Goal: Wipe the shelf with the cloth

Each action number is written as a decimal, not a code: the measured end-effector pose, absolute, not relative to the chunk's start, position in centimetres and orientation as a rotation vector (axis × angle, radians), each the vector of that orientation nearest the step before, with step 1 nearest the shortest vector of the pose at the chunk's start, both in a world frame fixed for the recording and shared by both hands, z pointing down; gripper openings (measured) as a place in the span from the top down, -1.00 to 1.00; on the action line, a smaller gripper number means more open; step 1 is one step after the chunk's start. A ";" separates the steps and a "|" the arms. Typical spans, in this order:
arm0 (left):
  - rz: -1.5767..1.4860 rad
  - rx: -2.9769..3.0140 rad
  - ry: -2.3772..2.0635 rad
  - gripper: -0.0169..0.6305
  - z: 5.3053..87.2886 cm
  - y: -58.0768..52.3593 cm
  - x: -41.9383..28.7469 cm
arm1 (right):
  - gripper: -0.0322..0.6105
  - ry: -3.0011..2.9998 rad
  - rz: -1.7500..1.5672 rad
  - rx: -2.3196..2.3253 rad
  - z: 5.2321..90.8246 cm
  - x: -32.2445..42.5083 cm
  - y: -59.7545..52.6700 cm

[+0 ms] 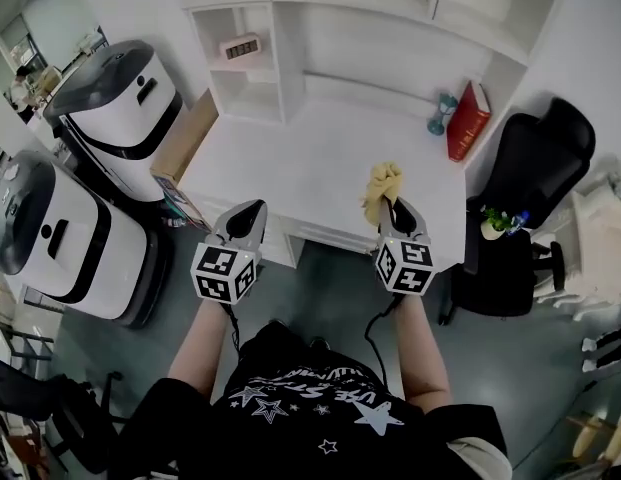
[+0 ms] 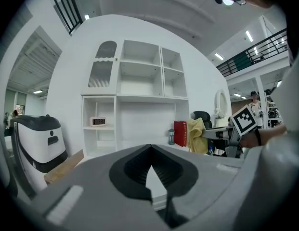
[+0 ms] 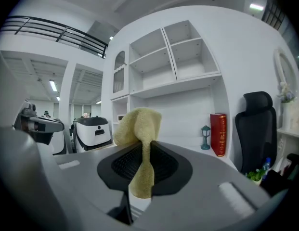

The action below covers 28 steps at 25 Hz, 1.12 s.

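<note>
Clamped fingers of the right gripper (image 3: 142,147) hold the yellow cloth (image 3: 138,124). It bunches up above the jaws and hangs in a strip down between them. In the head view the cloth sits over the front edge of the white desk (image 1: 290,168), toward its right corner. The left gripper (image 1: 252,210) is level with the right one, over the same front edge nearer the left corner. Its fingers are pressed together at the tips with nothing between them.

At the back of the desk stands the white shelf unit (image 1: 252,93), with a small digital clock (image 1: 240,46) in a left-hand compartment. A red book (image 1: 468,120) leans at the back right corner, and a small teal lantern (image 1: 440,115) is just beside it. A black office chair (image 1: 530,168) stands off the right edge, and two white machines (image 1: 120,108) stand off the left.
</note>
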<state>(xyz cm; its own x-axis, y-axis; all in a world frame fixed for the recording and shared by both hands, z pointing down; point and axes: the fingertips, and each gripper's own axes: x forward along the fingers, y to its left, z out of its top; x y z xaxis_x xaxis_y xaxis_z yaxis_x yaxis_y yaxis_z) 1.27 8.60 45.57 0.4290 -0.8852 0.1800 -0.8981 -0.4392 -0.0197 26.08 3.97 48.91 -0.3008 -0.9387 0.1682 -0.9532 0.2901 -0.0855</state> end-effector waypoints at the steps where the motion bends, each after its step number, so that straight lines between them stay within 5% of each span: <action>1: 0.244 2.583 -1.637 0.95 45.2 8.2 0.7 | 0.67 -2.461 0.248 1.824 48.4 25.9 3.5; 28: 0.095 2.780 -1.772 0.95 29.9 -18.9 -7.2 | 0.67 -2.623 -0.056 1.831 32.2 16.3 -20.3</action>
<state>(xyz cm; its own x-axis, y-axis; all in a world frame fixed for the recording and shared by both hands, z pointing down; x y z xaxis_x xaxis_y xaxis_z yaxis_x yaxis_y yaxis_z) -7.17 -18.91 29.92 0.4248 -0.9046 -0.0353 -0.8956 -0.4143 -0.1621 16.34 -20.26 32.18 -0.3436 -0.9367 -0.0670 -0.9387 0.3447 -0.0045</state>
